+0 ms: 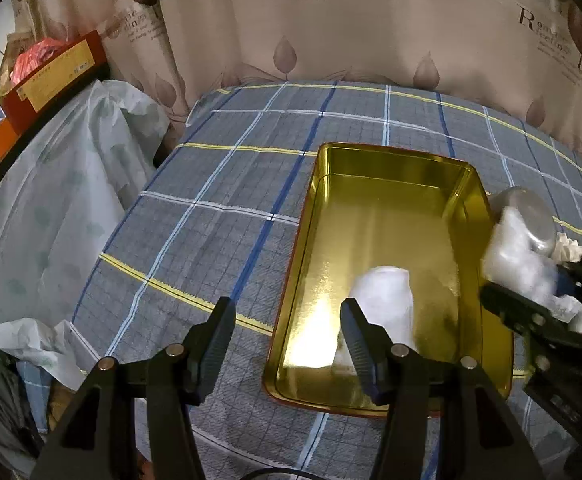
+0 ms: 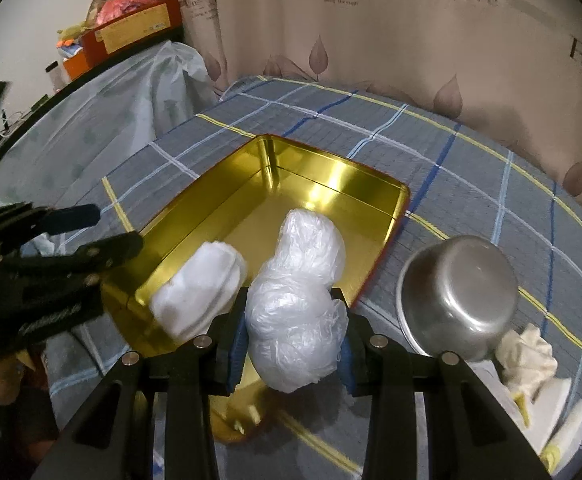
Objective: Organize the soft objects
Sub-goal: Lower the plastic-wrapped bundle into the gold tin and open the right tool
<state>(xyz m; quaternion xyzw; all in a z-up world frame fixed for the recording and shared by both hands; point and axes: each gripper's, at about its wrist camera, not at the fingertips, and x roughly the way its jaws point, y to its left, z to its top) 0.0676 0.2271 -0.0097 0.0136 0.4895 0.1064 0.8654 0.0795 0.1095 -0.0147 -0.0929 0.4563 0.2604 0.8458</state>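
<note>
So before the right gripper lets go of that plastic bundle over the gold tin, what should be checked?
1. Right gripper clamped on the plastic bundle: ok.
2. Bundle fully over the gold tin: not ok, its near end hangs over the rim.
3. Free floor space in the tin beside the white roll: ok.
4. Left gripper open and empty: ok.
5. Steel bowl outside the tin: ok.

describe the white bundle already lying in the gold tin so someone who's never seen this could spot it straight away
On the blue plaid cloth lies an open gold tin. Inside, at its near end, rests a white folded cloth roll, opaque and smooth. The crinkly plastic bag bundle beside it is see-through, glossy and clamped in the right gripper, while the roll lies free.
</note>
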